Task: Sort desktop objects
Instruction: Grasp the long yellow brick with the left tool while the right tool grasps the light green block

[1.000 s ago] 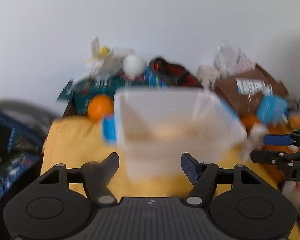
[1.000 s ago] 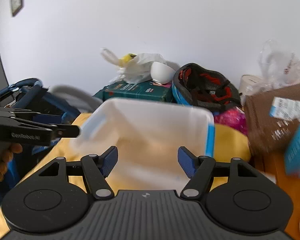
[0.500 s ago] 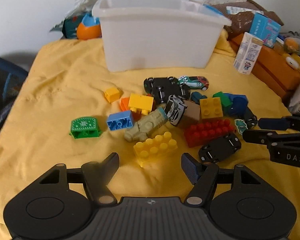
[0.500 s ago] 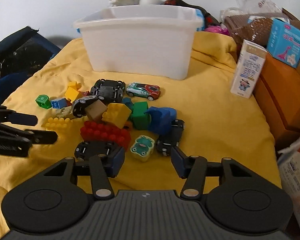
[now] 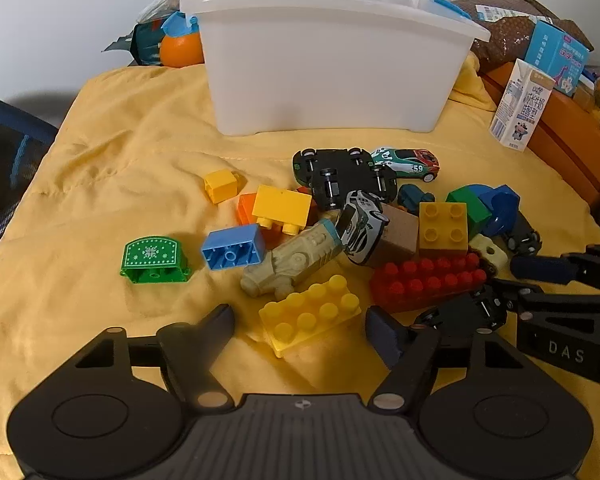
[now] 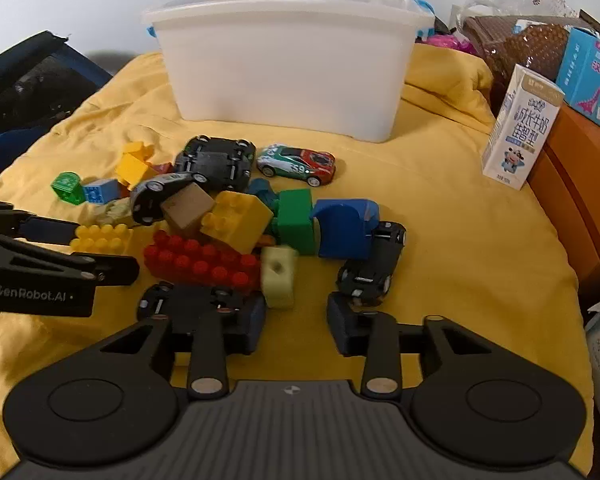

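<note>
A pile of toy bricks and cars lies on a yellow cloth (image 5: 100, 152) before a white plastic bin (image 5: 328, 60). My left gripper (image 5: 300, 326) is open, its fingers either side of a yellow studded brick (image 5: 310, 316). Beyond lie a red brick (image 5: 424, 280), a beige toy vehicle (image 5: 296, 258), a blue brick (image 5: 232, 246) and a green piece (image 5: 154, 260). My right gripper (image 6: 296, 318) is open, just short of a pale green block (image 6: 278, 276), with a black car (image 6: 196, 304) by its left finger and another black car (image 6: 374, 264) ahead of its right.
A milk carton (image 6: 520, 128) stands at the right by an orange box (image 6: 580, 184). A racing car (image 6: 298, 162) lies near the bin. Clutter sits behind the bin. A dark bag (image 6: 28, 80) is at the left cloth edge.
Both grippers have tilted down from facing the bin and wall, then moved lower and closer to the toy pile. Nothing has been picked up.
</note>
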